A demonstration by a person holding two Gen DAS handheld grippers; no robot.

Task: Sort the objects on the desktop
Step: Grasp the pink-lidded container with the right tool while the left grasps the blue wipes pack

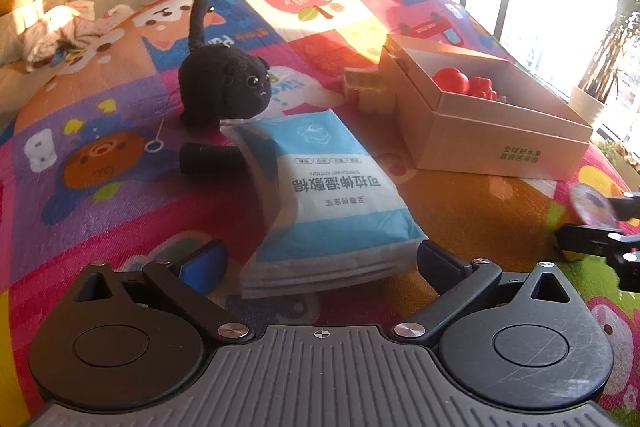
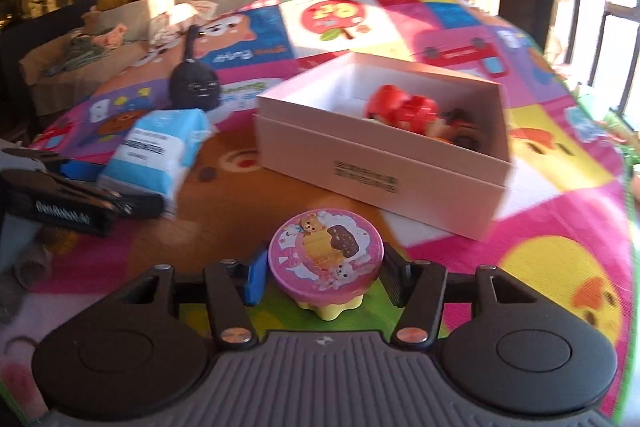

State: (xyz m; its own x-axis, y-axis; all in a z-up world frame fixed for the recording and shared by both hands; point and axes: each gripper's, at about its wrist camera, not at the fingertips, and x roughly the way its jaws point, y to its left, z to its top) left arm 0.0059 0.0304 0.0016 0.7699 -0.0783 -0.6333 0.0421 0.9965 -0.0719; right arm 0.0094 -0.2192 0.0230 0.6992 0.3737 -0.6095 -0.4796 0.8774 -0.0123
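A blue and white pack of cotton pads [image 1: 320, 195] lies on the colourful play mat, its near end between the fingers of my left gripper [image 1: 320, 263], which is open around it. A black plush cat [image 1: 224, 83] sits behind the pack. My right gripper [image 2: 325, 275] is shut on a pink-lidded yellow cup [image 2: 325, 259], just above the mat. An open cardboard box [image 2: 384, 167] with red toys [image 2: 404, 107] stands ahead of it. The pack [image 2: 160, 147] and the cat [image 2: 195, 87] also show in the right wrist view.
A small yellow toy [image 1: 368, 87] lies against the box's far left side [image 1: 404, 95]. The left gripper [image 2: 72, 203] shows at the left of the right wrist view. Crumpled clothes [image 1: 68, 31] lie at the mat's far left edge. A window is on the right.
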